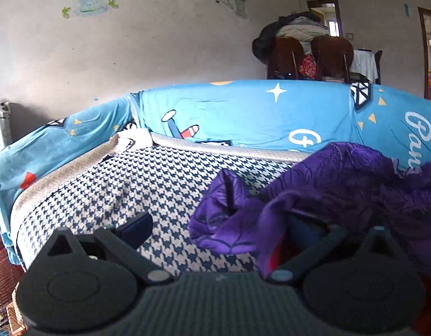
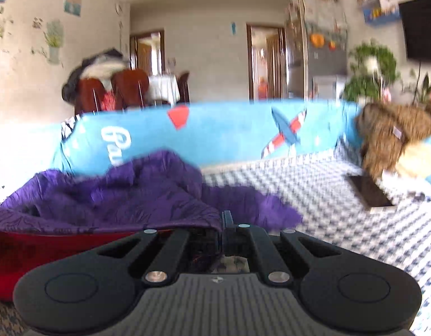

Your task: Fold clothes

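Purple garment point(image 1: 341, 184) lies crumpled on the houndstooth cover point(image 1: 148, 179) of the sofa, bunched toward the right side of the seat in the left wrist view, with a red lining showing at its near edge. Left tongs point(image 1: 215, 229) stand spread wide: one finger point(image 1: 137, 228) rests bare over the checked cover, the other is draped under a fold of the purple cloth. Right tongs point(image 2: 223, 224) are pressed together, pinching the hem of the garment where purple meets red. Behind runs the sofa's back in a blue cartoon-print cover point(image 1: 243, 112). In the blurred right wrist view a dark phone point(image 2: 369, 193) lies flat on the seat, beside a shaggy brown plush toy point(image 2: 389, 137). Beyond the sofa stand brown chairs point(image 1: 307, 56) heaped with clothes.
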A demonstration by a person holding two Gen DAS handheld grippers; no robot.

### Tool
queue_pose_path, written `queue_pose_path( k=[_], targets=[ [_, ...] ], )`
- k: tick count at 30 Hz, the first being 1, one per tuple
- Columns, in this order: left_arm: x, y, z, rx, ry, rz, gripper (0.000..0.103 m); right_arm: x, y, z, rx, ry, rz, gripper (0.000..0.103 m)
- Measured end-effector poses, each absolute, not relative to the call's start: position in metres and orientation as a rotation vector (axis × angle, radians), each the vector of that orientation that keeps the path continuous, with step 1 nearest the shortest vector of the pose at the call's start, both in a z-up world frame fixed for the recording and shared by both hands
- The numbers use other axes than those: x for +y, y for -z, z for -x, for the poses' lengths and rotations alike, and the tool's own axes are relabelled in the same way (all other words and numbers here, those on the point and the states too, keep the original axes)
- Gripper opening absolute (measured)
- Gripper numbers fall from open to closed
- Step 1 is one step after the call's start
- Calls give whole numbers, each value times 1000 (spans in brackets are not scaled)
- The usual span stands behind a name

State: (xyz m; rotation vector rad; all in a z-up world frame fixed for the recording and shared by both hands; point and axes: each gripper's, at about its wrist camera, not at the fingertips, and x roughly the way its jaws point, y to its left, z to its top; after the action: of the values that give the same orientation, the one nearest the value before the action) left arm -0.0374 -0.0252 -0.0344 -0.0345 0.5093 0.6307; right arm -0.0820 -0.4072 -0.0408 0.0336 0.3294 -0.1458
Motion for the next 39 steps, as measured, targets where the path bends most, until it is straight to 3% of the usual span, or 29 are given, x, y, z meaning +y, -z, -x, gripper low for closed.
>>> queue_pose_path(
  k=[10,19,32,34,36,39],
  targets=[
    [-16,9,73,513,-665,97,103,-405,-17,102,213,109,-43,4],
    [-21,5,107,557,-663,154,103,-410,-46,117,218,97,-35,5],
    [-31,56,107,717,-601,96,103,-422,52,75,579,86,-97,6],
    [-33,61,107,750,-597,85,103,-428,57,80,587,86,-112,11],
    [-33,66,108,776,-594,77,103,-430,61,79,604,98,-93,32],
    [-32,71,113,794,-583,82,103,-430,68,85,636,118,-50,36]
  ],
)
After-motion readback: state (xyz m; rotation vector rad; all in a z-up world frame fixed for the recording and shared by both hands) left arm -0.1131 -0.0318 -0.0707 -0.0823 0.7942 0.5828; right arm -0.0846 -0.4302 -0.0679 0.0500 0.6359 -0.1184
